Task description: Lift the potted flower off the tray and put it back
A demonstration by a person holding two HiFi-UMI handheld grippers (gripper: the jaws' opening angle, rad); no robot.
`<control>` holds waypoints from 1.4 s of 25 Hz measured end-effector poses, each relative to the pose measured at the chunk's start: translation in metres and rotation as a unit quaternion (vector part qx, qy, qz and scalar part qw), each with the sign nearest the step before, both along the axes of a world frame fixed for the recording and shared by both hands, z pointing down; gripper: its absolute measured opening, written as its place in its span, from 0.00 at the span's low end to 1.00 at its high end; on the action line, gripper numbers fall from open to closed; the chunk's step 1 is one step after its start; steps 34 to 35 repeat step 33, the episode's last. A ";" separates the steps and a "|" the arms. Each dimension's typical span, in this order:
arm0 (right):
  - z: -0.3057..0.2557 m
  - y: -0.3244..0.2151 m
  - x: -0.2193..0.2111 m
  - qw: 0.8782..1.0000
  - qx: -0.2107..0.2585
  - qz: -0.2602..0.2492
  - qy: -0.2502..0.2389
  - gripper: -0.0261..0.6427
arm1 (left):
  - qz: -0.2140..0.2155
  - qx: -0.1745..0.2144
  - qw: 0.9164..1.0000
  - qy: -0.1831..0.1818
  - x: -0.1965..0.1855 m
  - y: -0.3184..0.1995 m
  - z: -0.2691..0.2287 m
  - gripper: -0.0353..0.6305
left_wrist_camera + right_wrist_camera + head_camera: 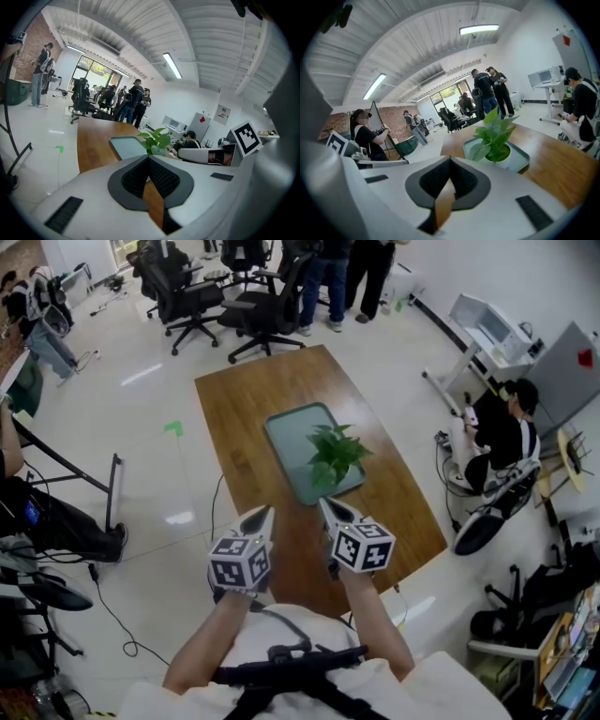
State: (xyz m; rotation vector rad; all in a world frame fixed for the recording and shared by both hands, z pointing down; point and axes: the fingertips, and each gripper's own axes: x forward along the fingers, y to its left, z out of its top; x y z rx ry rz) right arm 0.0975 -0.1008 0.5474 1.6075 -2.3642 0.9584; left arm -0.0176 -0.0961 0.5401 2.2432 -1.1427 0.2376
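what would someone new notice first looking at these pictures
The leafy green potted flower draws the eye first, standing on the pale tray in the middle of the long wooden table. Next come the marker cubes on the left gripper and right gripper, side by side short of the tray, both shut and empty.

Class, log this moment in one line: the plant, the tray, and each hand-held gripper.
potted flower: standing on tray | left hand-held gripper: shut, empty | right hand-held gripper: shut, empty
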 end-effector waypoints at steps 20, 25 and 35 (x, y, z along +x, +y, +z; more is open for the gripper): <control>0.025 0.016 -0.023 1.000 -0.013 -0.010 -0.004 0.04 | 0.013 -0.002 1.000 -0.002 0.006 0.011 0.006 0.05; 0.027 0.017 -0.025 1.000 -0.017 -0.014 -0.004 0.04 | 0.013 -0.004 1.000 -0.001 0.006 0.012 0.008 0.05; 0.031 0.018 -0.022 1.000 -0.022 -0.012 -0.005 0.04 | 0.012 -0.005 1.000 -0.002 0.007 0.012 0.008 0.05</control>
